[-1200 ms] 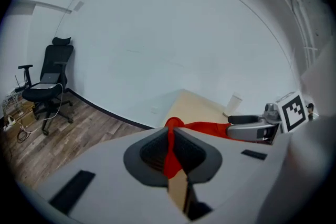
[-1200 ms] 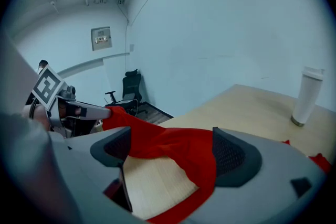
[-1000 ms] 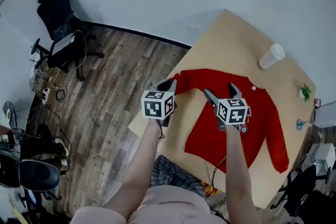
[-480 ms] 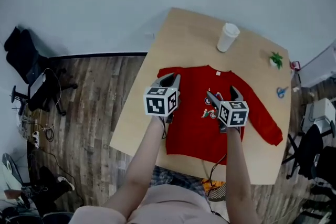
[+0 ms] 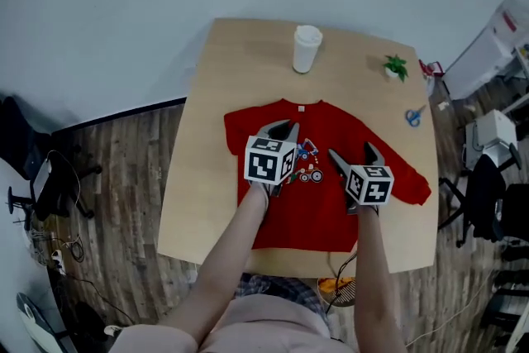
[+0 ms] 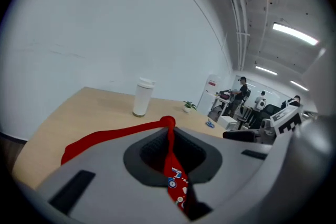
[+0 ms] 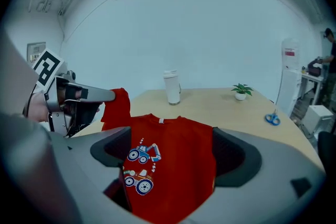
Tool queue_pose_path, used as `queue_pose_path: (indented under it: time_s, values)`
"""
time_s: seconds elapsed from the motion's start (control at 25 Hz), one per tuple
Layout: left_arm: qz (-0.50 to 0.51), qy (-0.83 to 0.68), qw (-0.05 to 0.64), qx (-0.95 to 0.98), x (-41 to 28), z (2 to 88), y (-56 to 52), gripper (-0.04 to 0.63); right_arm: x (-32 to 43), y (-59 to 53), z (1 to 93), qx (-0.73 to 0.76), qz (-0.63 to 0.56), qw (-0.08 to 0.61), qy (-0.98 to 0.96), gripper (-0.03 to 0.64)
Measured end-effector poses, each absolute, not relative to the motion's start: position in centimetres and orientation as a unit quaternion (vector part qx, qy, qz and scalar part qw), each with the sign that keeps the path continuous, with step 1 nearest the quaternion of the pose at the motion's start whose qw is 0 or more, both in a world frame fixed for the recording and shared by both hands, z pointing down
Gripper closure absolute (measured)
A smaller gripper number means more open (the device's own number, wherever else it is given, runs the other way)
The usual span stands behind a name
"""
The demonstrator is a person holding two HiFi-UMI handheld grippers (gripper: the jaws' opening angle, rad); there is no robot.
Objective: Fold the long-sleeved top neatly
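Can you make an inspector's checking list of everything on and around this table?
Surface: wooden table, flat.
Job's things: red long-sleeved top with a vehicle print, lying front up; one sleeve stretches right.
Clutter: white cup, small plant and blue scissors, all apart from the top.
Tools: left tool shut on a lifted pinch of the top; right tool open above it.
Cables: thin cable below the table's near edge.
Surroundings: wooden floor, white wall, office chair.
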State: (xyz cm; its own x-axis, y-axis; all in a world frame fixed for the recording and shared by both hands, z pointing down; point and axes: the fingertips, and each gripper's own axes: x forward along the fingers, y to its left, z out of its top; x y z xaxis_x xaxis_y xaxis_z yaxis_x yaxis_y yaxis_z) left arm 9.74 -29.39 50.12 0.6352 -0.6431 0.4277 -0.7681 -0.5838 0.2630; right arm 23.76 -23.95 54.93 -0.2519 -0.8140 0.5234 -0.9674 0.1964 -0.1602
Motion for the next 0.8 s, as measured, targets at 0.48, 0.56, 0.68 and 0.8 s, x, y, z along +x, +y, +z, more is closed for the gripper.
queue_pose_path:
  time_s: [0.48, 0.56, 0.68, 0.8]
  values:
    - [0.214, -0.315, 0.23, 0.896, 20.7, 55.8, -28.7, 0.577, 31.6, -20.9, 57.2, 0.641, 0.26, 0.149, -0.706, 0.15]
    - [0.222, -0.308, 0.241, 0.893, 22.1, 57.0, -29.0, 0.577, 32.5, -20.4, 57.6, 0.647, 0.264, 0.146, -0.7, 0.15]
    - [0.224, -0.294, 0.263, 0.891, 24.5, 58.6, -29.3, 0.577, 34.0, -19.6, 58.2, 0.657, 0.27, 0.141, -0.69, 0.15]
    - [0.232, -0.284, 0.275, 0.889, 26.9, 60.0, -29.7, 0.577, 35.8, -18.7, 58.7, 0.668, 0.275, 0.137, -0.678, 0.15]
